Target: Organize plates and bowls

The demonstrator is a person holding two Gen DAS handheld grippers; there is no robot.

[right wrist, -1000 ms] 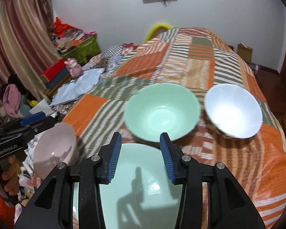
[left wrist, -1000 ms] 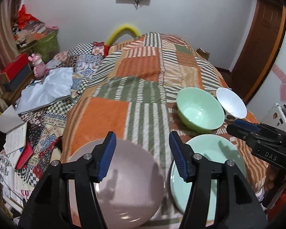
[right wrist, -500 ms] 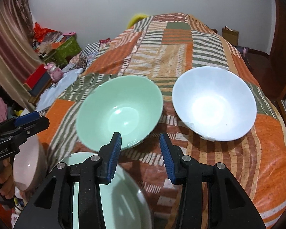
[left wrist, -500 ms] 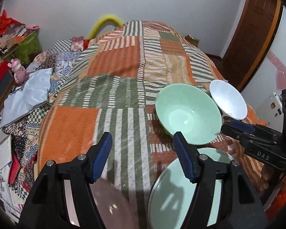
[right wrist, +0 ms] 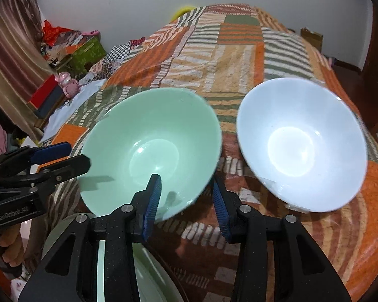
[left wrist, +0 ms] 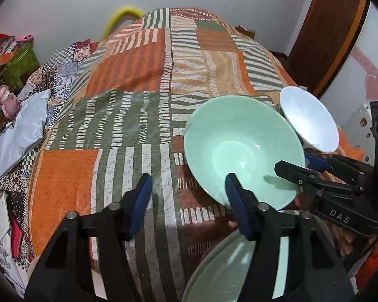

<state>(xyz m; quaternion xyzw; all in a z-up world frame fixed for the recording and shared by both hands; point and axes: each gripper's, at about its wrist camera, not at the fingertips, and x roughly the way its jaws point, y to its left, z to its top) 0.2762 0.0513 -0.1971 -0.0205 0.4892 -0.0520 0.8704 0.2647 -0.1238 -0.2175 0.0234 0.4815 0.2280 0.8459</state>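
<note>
Right wrist view showed the right hand-held gripper, jaws apart, straddling the near rim of the glossy mint-green ceramic bowl on the patchwork-quilted bed, likely needing closure next.

Black left gripper, right gripper, blue ribbed pads, silver screws, white lettering

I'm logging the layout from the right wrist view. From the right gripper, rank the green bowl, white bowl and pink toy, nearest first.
From the right gripper:
1. Green bowl, its rim between the open fingers, just left.
2. White bowl, beside it, ahead right.
3. Pink toy, far left, off the bed.
</note>
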